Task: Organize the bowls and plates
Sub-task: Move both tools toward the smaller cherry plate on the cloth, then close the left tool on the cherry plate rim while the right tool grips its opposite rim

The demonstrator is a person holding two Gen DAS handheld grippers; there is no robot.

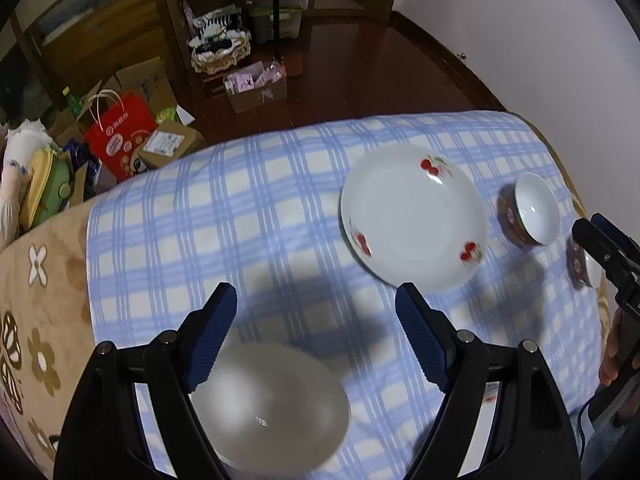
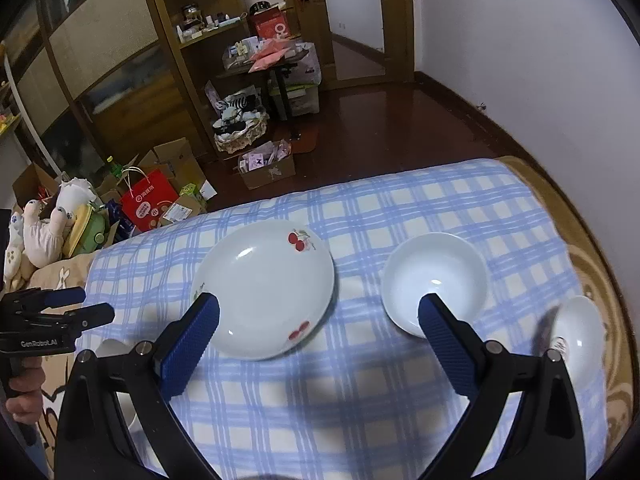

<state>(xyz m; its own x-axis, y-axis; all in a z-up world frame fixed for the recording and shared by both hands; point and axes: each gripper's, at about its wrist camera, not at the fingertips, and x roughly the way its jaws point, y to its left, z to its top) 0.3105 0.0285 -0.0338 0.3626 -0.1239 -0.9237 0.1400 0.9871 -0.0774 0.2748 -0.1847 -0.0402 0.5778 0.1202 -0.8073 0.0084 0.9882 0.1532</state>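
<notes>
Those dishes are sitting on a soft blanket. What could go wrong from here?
1. The small bowl lies close to the blanket's right edge; a nudge might send it off.
2. The cherry plate looks tilted on the soft blanket, so it may rock or slide when gripped.
3. Both the left gripper and the right gripper are open and near each other; they could collide.

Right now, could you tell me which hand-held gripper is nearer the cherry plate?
Right. The right hand-held gripper has one finger overlapping the cherry plate; the left hand-held gripper hangs off to its left, apart.
</notes>
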